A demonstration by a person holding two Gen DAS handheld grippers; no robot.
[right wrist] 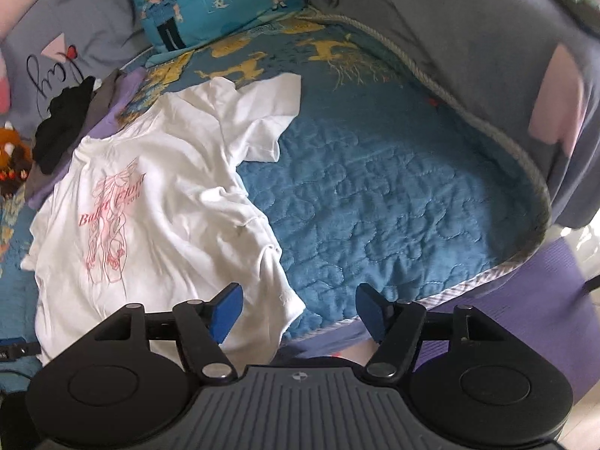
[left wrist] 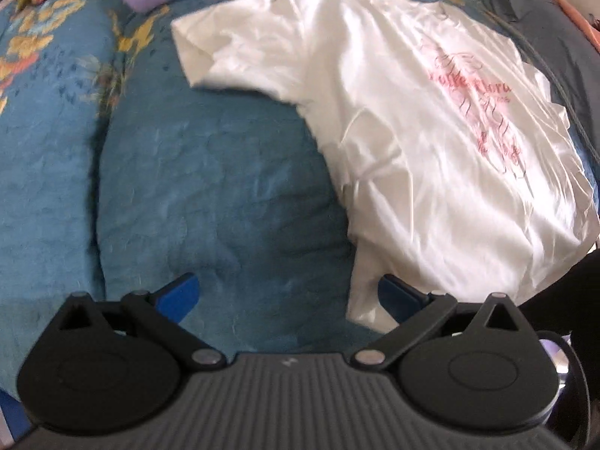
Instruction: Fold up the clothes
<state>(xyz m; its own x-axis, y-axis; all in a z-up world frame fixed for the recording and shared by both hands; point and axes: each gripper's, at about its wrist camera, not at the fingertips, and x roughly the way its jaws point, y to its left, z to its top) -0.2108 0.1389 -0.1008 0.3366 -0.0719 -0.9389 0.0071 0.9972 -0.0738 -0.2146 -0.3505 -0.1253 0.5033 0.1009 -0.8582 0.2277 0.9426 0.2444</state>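
Note:
A white T-shirt with a pink print lies spread flat and wrinkled on the blue quilt. In the left wrist view it fills the right side, one sleeve reaching left. My left gripper hangs open over the quilt, and the shirt's bottom corner lies just inside its right blue finger, untouched by the pads. In the right wrist view the T-shirt lies at the left, with one hem corner beside the left finger. My right gripper stands open above the bed's edge, holding nothing.
A pile of purple, grey and black clothes sits past the shirt. A cartoon cushion and grey bedding line the far and right sides. A plush toy is at the left. A purple mat lies below the bed edge.

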